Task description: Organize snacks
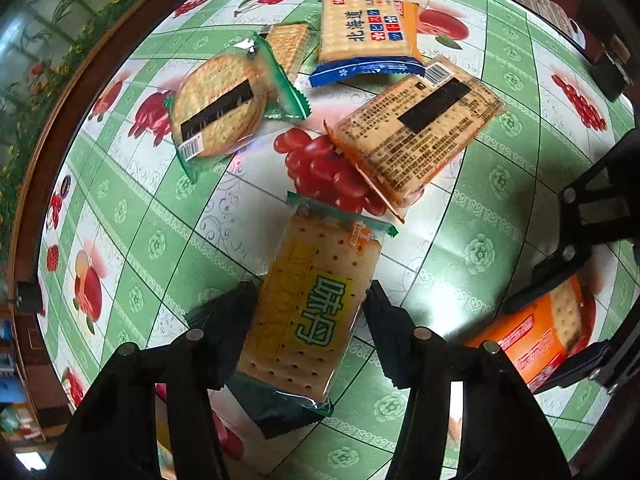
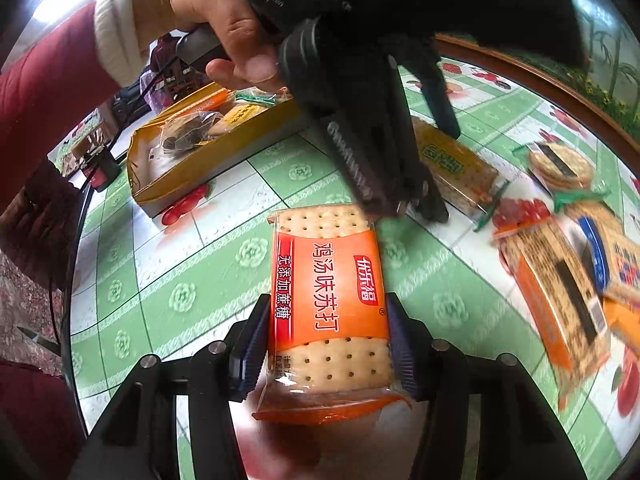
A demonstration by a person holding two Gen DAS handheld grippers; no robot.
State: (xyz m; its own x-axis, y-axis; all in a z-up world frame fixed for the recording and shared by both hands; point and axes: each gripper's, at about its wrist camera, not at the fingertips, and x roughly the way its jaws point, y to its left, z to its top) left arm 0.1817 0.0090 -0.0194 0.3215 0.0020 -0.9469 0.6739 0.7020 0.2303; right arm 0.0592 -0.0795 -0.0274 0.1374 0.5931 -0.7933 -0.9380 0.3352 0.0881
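Left gripper fingers pinch a yellow cracker packet; right gripper fingers pinch an orange cracker packet above the bench.

We see a glossy, smooth vinyl-looking tablecloth with a dark polished wooden table rim. The yellow cracker pack and orange cracker pack wear shiny, crinkled clear-plastic film. The left gripper is matt black plastic with ribbed pads and bright metal pins. The yellow box looks like cardboard; the sleeve is red cloth.
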